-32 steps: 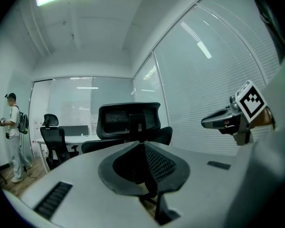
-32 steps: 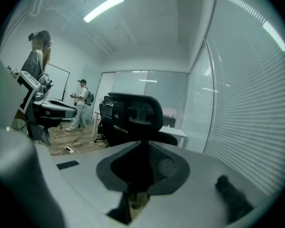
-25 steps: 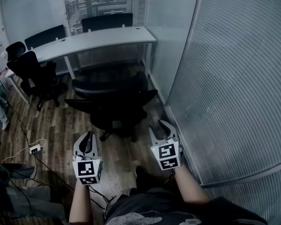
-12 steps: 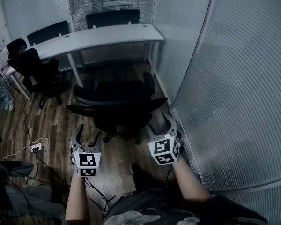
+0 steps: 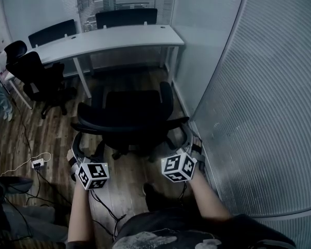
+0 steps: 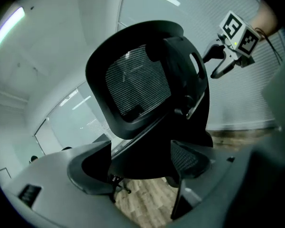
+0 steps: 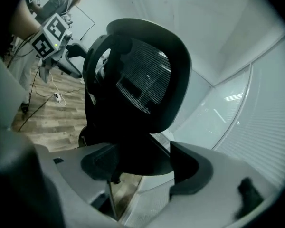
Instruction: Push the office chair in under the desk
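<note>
Short of the bench's [image 5: 109, 38] near edge, the office chair [image 5: 132, 110] stands on the floor, not yet under. Left tongs [image 5: 88, 145] and right tongs [image 5: 184, 140] have just been opening wide. Each straddles the chair's back unpressed, probably for an even two-sided push.

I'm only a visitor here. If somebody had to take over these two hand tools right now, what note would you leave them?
Left gripper: open, its jaws have just been opening. It is at the left edge of the black office chair, with part of the chair between the jaws, not clamped.
Right gripper: likewise open and just opening, at the chair's right edge.
Chair: out on the wood floor, backrest towards the person, short of the white desk.
Done: both grippers placed at the backrest.
Left: take hold or brace, then roll the chair under the desk.
</note>
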`<state>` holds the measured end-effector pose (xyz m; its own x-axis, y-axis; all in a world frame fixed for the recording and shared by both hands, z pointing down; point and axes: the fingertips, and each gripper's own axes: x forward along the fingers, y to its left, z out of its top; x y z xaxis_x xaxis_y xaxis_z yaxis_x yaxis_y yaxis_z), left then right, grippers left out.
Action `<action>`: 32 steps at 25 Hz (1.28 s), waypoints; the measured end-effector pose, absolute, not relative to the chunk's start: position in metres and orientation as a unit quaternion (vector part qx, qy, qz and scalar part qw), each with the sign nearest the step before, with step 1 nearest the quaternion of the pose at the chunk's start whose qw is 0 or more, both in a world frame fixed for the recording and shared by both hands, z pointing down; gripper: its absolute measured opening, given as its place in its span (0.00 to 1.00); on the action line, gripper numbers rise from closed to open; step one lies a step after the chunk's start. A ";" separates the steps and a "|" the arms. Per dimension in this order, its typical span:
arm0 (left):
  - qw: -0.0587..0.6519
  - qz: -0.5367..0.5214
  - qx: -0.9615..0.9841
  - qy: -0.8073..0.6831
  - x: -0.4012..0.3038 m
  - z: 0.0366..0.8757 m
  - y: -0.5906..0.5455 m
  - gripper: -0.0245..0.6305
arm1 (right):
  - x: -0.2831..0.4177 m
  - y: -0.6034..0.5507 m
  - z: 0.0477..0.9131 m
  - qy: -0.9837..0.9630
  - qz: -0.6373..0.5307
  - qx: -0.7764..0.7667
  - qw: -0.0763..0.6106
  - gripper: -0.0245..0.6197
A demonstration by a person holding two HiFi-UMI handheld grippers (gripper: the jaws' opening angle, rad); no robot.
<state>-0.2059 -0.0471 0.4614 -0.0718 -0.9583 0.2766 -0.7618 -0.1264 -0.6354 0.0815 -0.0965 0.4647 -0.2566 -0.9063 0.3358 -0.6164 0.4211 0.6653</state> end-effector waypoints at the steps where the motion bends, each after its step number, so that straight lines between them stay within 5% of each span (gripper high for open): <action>1: 0.150 -0.361 -0.661 0.641 -0.209 0.465 -0.051 0.61 | 0.082 -0.099 0.467 -0.759 -0.215 0.495 0.363 0.51; 6: 0.186 -0.427 -0.634 0.617 -0.223 0.472 -0.070 0.61 | 0.079 -0.113 0.472 -0.721 -0.262 0.492 0.411 0.51; 21: 0.256 -0.503 -0.599 0.568 -0.244 0.491 -0.112 0.60 | 0.070 -0.149 0.480 -0.704 -0.333 0.474 0.409 0.50; 23: 0.267 -0.498 -0.592 0.575 -0.246 0.486 -0.116 0.44 | 0.070 -0.155 0.480 -0.709 -0.335 0.468 0.408 0.50; 32: 0.264 -0.494 -0.605 0.565 -0.243 0.490 -0.130 0.43 | 0.071 -0.174 0.487 -0.723 -0.333 0.455 0.400 0.49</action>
<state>-0.2431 -0.1304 0.4905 -0.1274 -0.9456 0.2993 -0.4235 -0.2210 -0.8785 0.0714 -0.1739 0.4868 -0.2670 -0.9237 0.2748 -0.3914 0.3645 0.8450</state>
